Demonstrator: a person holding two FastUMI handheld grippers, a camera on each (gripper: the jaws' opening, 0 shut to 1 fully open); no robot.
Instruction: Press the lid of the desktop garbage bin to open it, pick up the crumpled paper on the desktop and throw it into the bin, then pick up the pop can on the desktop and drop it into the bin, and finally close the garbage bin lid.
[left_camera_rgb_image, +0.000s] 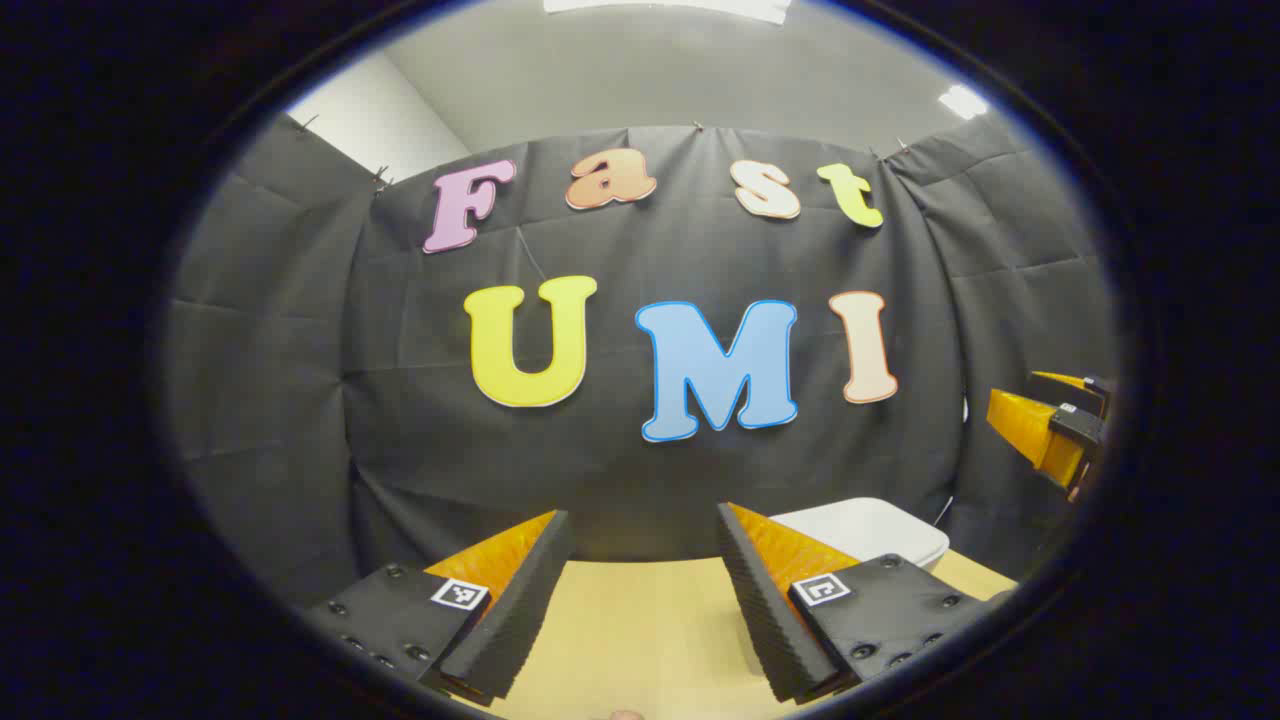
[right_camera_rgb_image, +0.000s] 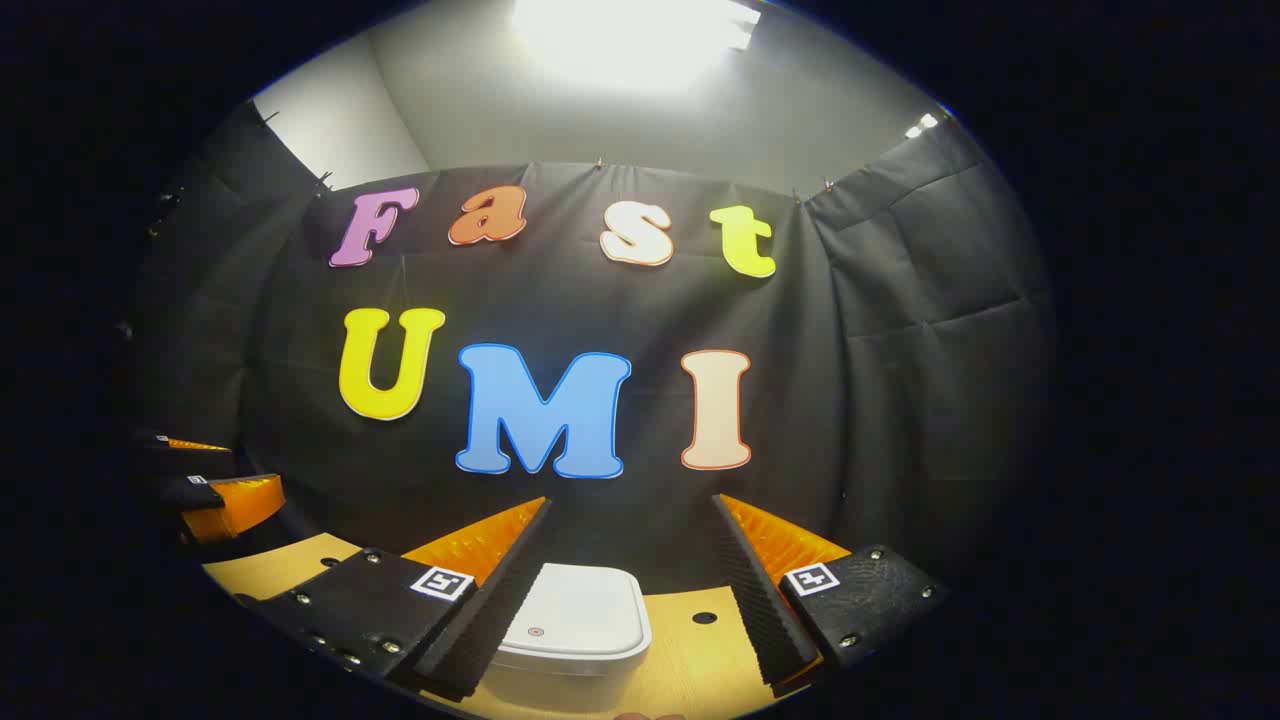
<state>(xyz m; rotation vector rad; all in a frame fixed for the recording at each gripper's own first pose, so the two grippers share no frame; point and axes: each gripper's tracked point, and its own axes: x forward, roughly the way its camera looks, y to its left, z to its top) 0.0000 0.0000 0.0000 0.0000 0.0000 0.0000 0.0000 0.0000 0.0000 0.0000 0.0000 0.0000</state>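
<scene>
The white desktop bin (right_camera_rgb_image: 575, 620) stands on the wooden table (right_camera_rgb_image: 700, 660) with its lid lying flat and shut. In the right gripper view it sits low between the fingers of my right gripper (right_camera_rgb_image: 630, 503), which is open and holds nothing, hovering above and in front of the bin. My left gripper (left_camera_rgb_image: 642, 515) is open too, with bare table between its fingers. In the left gripper view the bin's lid (left_camera_rgb_image: 860, 530) shows just behind the right-hand finger.
The black cloth wall closes off the back and both sides. The right gripper (left_camera_rgb_image: 1045, 420) shows at the far right edge of the left gripper view, the left gripper (right_camera_rgb_image: 215, 495) at the far left of the right gripper view. A small round hole (right_camera_rgb_image: 704, 618) lies in the tabletop right of the bin.
</scene>
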